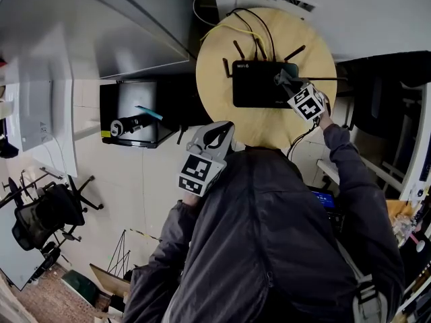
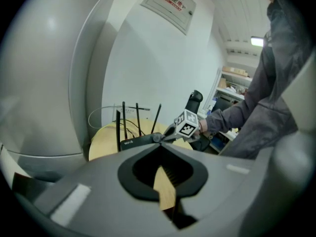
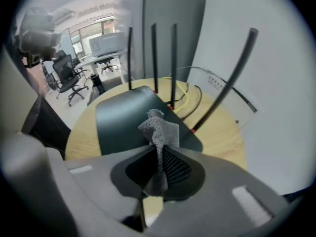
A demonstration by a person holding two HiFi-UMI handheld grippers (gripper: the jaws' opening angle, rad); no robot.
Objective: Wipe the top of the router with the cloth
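Note:
A black router point(image 1: 259, 83) with upright antennas lies on a round wooden table point(image 1: 269, 123). My right gripper point(image 1: 288, 86) is over the router's right part, shut on a small grey cloth point(image 1: 279, 77). In the right gripper view the cloth point(image 3: 160, 130) sticks out of the right gripper point(image 3: 159, 144) just above the router's top point(image 3: 126, 122). My left gripper point(image 1: 224, 126) hovers at the table's near left edge, shut with nothing in it. In the left gripper view the left gripper point(image 2: 160, 143) points at the router point(image 2: 138, 141).
Yellow and black cables point(image 1: 248, 24) run from the router's back toward the wall. A black box point(image 1: 131, 113) stands on the floor left of the table, with an office chair point(image 1: 44, 214) farther left. A grey cabinet point(image 1: 121, 25) is at the upper left.

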